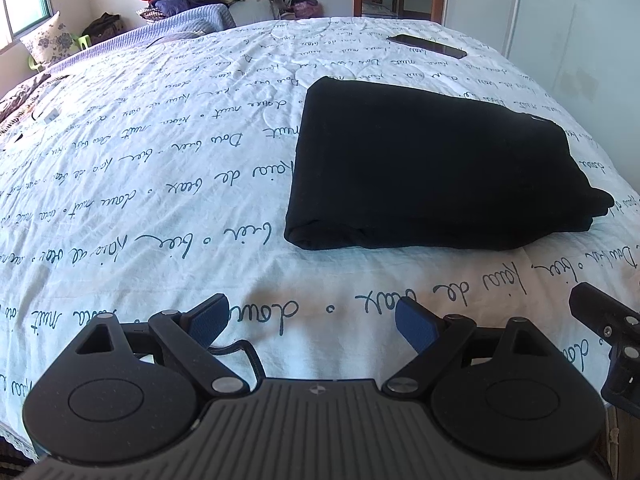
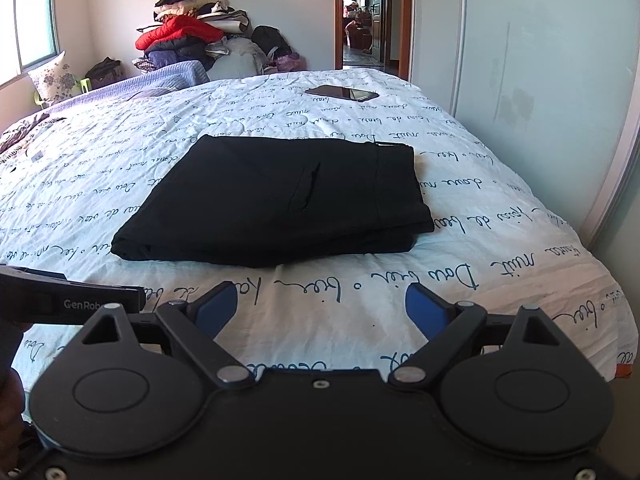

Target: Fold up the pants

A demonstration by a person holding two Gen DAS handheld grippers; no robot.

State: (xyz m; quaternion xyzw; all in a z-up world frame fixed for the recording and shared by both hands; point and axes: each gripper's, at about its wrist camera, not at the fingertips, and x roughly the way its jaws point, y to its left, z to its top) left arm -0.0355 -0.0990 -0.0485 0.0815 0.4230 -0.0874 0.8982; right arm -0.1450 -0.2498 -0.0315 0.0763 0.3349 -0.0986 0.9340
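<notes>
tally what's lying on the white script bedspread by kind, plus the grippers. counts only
Folded black pants: 1
Black phone: 1
Grippers, both open and empty: 2, left gripper and right gripper
Total: 4

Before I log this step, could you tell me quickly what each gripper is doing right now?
Left gripper: open, holding nothing, short of the folded pants.
Right gripper: open, holding nothing.

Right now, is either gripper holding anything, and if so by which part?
Nothing is held. Both the left gripper and the right gripper have their jaws wide open over the bedspread, short of the folded black pants.
</notes>
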